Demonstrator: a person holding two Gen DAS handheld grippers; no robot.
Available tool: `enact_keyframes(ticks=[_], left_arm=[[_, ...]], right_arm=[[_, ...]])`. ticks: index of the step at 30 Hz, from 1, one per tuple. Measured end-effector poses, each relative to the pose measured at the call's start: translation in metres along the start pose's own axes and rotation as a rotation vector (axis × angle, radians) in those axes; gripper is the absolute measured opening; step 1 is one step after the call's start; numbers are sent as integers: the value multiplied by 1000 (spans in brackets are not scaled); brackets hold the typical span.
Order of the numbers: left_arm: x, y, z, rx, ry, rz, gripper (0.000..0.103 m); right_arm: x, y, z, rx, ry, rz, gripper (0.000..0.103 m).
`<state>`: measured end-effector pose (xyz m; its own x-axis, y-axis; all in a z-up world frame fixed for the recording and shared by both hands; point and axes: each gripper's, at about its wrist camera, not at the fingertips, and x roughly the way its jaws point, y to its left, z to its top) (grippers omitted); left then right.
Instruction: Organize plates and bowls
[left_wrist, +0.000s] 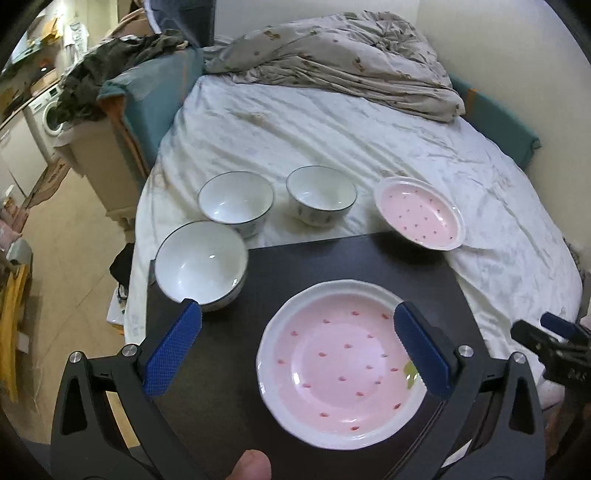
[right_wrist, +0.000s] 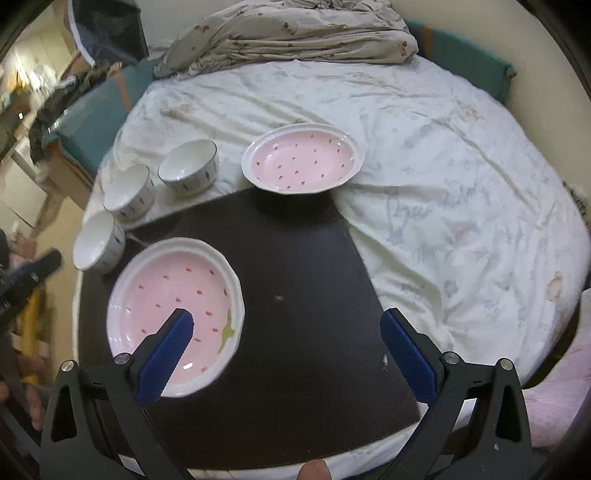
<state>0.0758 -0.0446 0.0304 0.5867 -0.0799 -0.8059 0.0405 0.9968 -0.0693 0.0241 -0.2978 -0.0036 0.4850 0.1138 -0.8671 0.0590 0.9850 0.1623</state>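
Rumpled white bedding (right_wrist: 424, 155) filled the background, and a dark table (right_wrist: 295, 258) lay across the near end of the bed, carrying some of the crockery.

We held both tools above that table, tilted downward. Our left hand-held gripper (left_wrist: 297, 343) stood released, its blue pads spread wide with nothing between them that they pressed on; the near pink plate (left_wrist: 343, 365) sat flat on the table in the lower centre of the left view, under the right pad. Our right hand-held gripper (right_wrist: 286, 350) was likewise released and empty, with the same plate at the lower left of its view, behind its left pad.

Outward from there, one white bowl (left_wrist: 201, 264) sat at the table's far left corner, close to our left tool. Two more bowls (left_wrist: 236, 203) (left_wrist: 321, 199) rested on the bedding beyond, side by side. The second pink plate (right_wrist: 303, 162) lay at the table's far edge, partly on the bedding, in the upper centre of the right view.

We judged that far plate the next thing to fetch: it lay straight ahead of our right tool, the nearer of the two, and being round it offered no preferred axis, only a rim to pinch.
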Motion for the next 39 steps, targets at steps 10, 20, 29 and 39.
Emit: enact_keyframes(ticks=[10, 20, 29, 39], left_arm=[[19, -27, 47, 5, 21, 52, 103], [62, -55, 69, 37, 75, 51, 103], [117, -81, 84, 28, 191, 48, 103], [190, -103, 97, -52, 332, -71, 80]], right_arm=[[19, -32, 59, 51, -64, 10, 103], [60, -66, 106, 109, -100, 67, 103], [88, -79, 137, 169, -81, 112, 102], [133, -119, 158, 284, 15, 219, 67]])
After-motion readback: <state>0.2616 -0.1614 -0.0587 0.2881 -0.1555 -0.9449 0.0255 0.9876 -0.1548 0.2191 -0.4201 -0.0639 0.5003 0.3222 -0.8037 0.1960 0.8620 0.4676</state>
